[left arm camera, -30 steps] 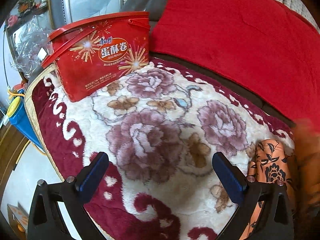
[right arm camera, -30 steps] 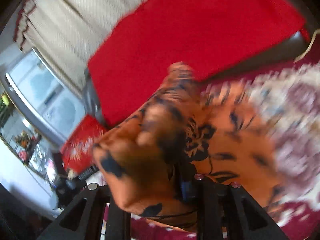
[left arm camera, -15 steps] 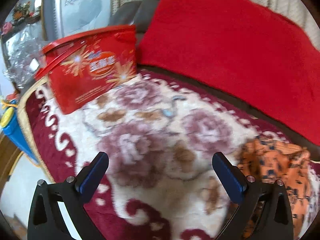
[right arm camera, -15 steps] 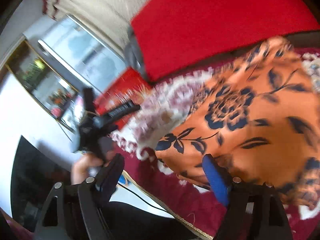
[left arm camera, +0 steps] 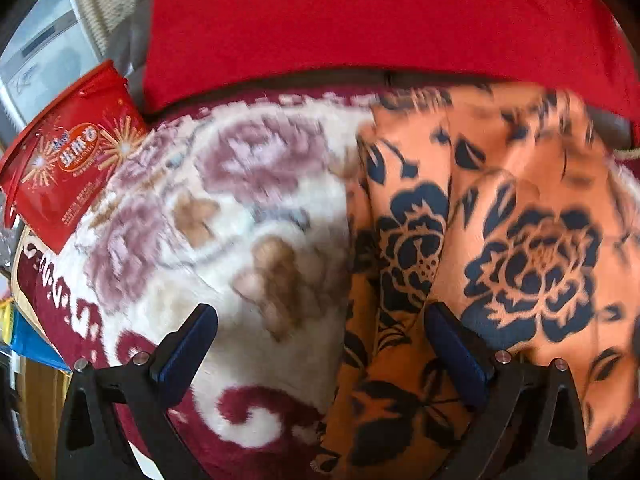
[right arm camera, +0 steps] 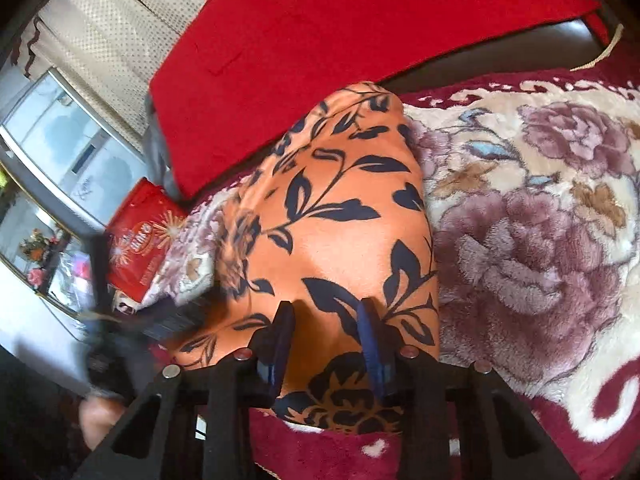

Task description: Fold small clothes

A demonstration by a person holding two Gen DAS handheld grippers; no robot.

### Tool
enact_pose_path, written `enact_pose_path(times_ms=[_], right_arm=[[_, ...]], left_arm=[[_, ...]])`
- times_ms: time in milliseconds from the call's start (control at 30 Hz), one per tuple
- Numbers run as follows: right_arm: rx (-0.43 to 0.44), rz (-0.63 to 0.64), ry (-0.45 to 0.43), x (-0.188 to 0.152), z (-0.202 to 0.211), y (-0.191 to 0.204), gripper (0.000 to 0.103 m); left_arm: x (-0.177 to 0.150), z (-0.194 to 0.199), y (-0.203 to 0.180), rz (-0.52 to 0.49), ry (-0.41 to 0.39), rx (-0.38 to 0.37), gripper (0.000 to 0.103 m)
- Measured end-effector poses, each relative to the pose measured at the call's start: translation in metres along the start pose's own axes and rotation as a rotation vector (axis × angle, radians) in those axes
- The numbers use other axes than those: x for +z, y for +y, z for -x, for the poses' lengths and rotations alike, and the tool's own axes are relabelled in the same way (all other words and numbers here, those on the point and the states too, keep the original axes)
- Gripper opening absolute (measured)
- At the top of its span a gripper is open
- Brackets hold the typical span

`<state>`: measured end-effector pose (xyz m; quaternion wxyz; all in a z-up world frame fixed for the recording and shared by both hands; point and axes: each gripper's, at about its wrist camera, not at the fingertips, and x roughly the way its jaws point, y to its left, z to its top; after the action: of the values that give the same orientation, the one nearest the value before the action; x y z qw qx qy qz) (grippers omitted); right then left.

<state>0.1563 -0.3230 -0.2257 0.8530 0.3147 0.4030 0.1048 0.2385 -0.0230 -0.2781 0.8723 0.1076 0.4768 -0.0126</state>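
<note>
Now the orange floral garment (right arm camera: 340, 208), dangling a second ago, is lying rumpled on my flowered blanket (right arm camera: 540, 240); my right gripper (right arm camera: 326, 332) is closing over its near edge, my left gripper (left arm camera: 320, 344) arriving wide open, ready to flatten.

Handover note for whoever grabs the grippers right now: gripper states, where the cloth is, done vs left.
Left gripper: open, holds nothing, poised over the left edge of the orange floral garment.
Right gripper: jaws closing, a fold of the garment between them at its near edge.
Garment lies rumpled on the floral blanket, in front of the red cushion; red box off to the left.
Done: garment laid down. Left: all folds.
</note>
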Motion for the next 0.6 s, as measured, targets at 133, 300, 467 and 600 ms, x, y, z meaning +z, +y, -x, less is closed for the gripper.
enact_pose_path(times_ms=[133, 300, 467, 600], right_arm=[[0.016, 0.031, 0.019, 0.024, 0.005, 0.01, 0.035], [-0.007, 0.053, -0.028, 0.072, -0.002, 0.027, 0.037], [-0.046, 0.058, 0.018, 0.126, -0.054, 0.038, 0.036], [-0.121, 0.006, 0.122, 0.15, -0.113, 0.025, 0.037]], left_arm=[[0.0, 0.017, 0.0, -0.027, -0.066, 0.01, 0.103], [0.006, 0.04, 0.012, 0.054, -0.127, -0.115, 0.103], [0.004, 0.043, -0.004, 0.005, -0.139, -0.134, 0.103], [-0.004, 0.026, -0.014, -0.029, -0.088, -0.117, 0.103]])
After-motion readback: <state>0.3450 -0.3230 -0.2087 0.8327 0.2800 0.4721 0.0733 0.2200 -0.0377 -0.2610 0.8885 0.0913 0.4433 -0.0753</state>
